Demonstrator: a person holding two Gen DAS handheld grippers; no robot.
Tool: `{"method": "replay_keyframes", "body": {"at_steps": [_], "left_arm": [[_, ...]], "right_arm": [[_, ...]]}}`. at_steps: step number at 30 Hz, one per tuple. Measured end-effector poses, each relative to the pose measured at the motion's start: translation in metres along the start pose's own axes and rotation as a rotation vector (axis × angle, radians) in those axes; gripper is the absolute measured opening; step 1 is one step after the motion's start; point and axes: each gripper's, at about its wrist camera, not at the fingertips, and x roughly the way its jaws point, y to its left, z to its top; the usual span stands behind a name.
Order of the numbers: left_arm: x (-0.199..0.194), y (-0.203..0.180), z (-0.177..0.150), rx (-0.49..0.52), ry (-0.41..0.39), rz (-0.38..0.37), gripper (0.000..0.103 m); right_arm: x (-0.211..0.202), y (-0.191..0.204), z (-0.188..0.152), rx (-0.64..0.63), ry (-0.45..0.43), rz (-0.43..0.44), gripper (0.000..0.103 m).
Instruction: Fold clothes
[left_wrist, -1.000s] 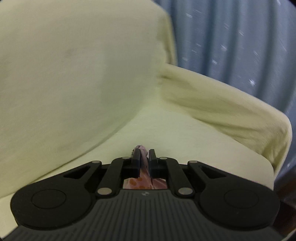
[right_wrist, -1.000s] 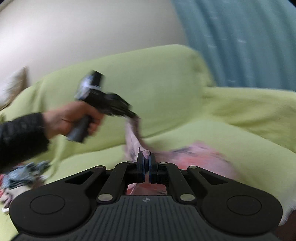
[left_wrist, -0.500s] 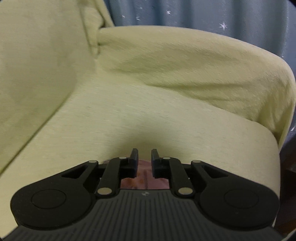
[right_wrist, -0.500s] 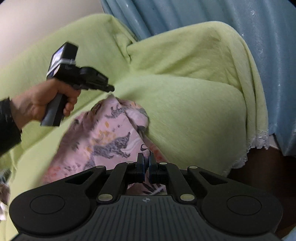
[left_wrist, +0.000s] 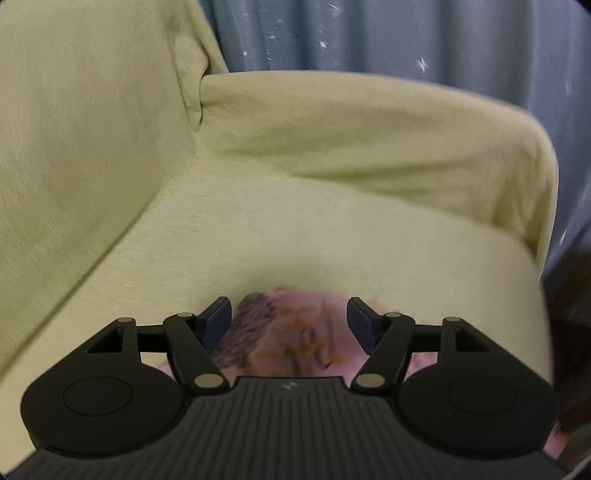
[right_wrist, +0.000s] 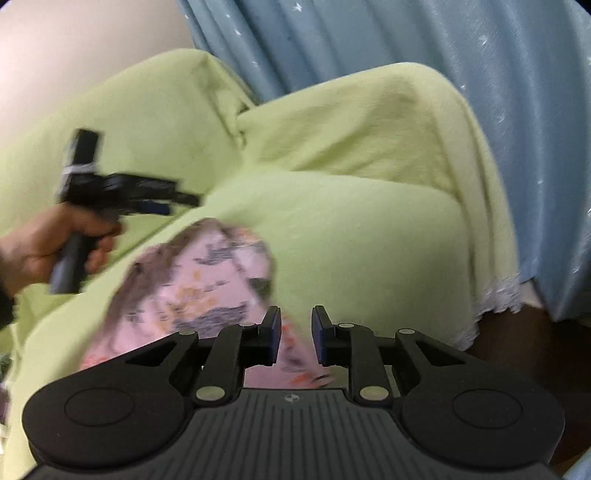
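Note:
A pink patterned garment (right_wrist: 207, 280) lies spread on the seat of a light green covered sofa (right_wrist: 351, 236). In the left wrist view the garment (left_wrist: 291, 336) shows just below and between my fingers. My left gripper (left_wrist: 290, 314) is wide open above it and holds nothing. It also shows in the right wrist view (right_wrist: 181, 201), held by a hand above the garment's far corner. My right gripper (right_wrist: 295, 332) is open, its jaws a little apart over the garment's near edge.
The sofa backrest (left_wrist: 74, 140) rises at the left and its armrest (left_wrist: 369, 129) runs across the back. A blue curtain (right_wrist: 443, 48) hangs behind. The seat's front edge with white lace trim (right_wrist: 495, 299) drops off at the right.
Both grippers held the garment a second ago. The left opened first and now stands wide; the right has now opened too. The garment has dropped flat onto the seat.

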Motion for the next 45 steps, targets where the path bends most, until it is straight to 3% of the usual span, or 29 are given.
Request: {"method": "replay_keyframes", "body": {"at_steps": [2, 6, 12, 14, 15, 17, 21, 27, 28, 29, 32, 34, 38, 45], "left_arm": [[0.000, -0.001, -0.005, 0.019, 0.006, -0.009, 0.066], [0.005, -0.009, -0.022, 0.065, 0.024, -0.022, 0.066], [0.006, -0.013, -0.049, 0.114, 0.026, -0.013, 0.070], [0.005, -0.012, -0.053, 0.102, 0.017, -0.017, 0.070], [0.005, -0.010, -0.054, 0.089, 0.012, -0.020, 0.070], [0.003, -0.008, -0.054, 0.066, -0.001, -0.020, 0.070], [0.000, -0.003, -0.054, 0.048, -0.013, -0.022, 0.070], [-0.015, 0.019, -0.056, -0.059, -0.068, -0.015, 0.076], [-0.019, 0.024, -0.057, -0.077, -0.076, -0.007, 0.079], [-0.024, 0.028, -0.058, -0.094, -0.085, 0.002, 0.081], [-0.034, 0.042, -0.064, -0.117, -0.086, 0.013, 0.081], [-0.039, 0.047, -0.070, -0.110, -0.080, 0.024, 0.082], [-0.035, 0.051, -0.063, -0.054, -0.065, 0.035, 0.083], [0.008, 0.031, -0.016, 0.131, -0.053, -0.015, 0.080]], "right_arm": [[0.012, -0.010, 0.004, 0.023, 0.057, -0.005, 0.026], [0.049, -0.027, 0.002, 0.105, 0.229, 0.088, 0.026], [0.067, -0.031, 0.006, 0.117, 0.313, 0.188, 0.029], [0.065, -0.032, 0.006, 0.113, 0.313, 0.182, 0.010], [0.062, -0.033, 0.007, 0.114, 0.304, 0.176, 0.000], [0.052, -0.038, 0.013, 0.130, 0.261, 0.160, 0.000], [0.034, -0.050, 0.020, 0.146, 0.180, 0.040, 0.000], [0.047, -0.039, 0.016, 0.107, 0.247, -0.047, 0.001], [0.048, -0.038, 0.017, 0.100, 0.239, -0.097, 0.009], [0.044, -0.038, 0.019, 0.093, 0.214, -0.119, 0.009], [0.032, -0.037, 0.022, 0.109, 0.119, -0.045, 0.013], [0.030, -0.035, 0.020, 0.124, 0.113, 0.064, 0.018], [0.041, -0.029, 0.011, 0.129, 0.210, 0.178, 0.024], [0.055, -0.026, 0.000, 0.120, 0.340, 0.187, 0.031]]}}
